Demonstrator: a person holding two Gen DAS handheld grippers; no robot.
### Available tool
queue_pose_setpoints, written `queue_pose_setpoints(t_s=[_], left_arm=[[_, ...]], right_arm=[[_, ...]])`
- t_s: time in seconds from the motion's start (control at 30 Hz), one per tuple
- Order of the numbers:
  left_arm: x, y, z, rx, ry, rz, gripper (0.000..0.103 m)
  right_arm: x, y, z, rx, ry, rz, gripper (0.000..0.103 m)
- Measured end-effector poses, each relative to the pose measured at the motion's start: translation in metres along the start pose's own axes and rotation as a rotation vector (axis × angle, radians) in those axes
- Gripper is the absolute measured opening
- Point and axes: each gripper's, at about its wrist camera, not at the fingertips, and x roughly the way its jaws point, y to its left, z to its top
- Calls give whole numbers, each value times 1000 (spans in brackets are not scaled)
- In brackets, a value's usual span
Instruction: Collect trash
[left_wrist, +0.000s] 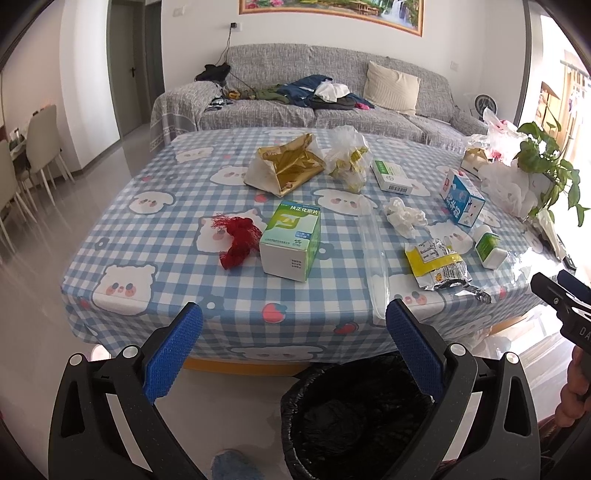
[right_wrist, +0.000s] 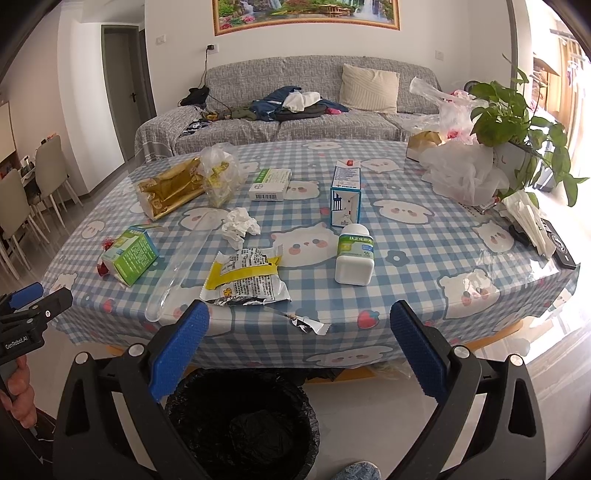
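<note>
Trash lies scattered on a blue checked tablecloth: a green box, red netting, a gold bag, a crumpled tissue, a yellow-and-silver wrapper, a white bottle, a blue carton. A black-lined bin stands below the table's near edge. My left gripper and right gripper both hang open and empty above the bin.
A flat white-green box, a clear bag of yellow scraps and a clear plastic strip also lie on the table. A potted plant and plastic bags crowd the right side. A grey sofa stands behind.
</note>
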Motion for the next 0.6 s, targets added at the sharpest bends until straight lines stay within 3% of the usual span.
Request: queue_pose_setpoints(t_s=[0.6], left_arm=[[-3, 1, 0, 4, -1, -4, 97]], right_arm=[[-2, -2, 0, 5, 0, -2, 95]])
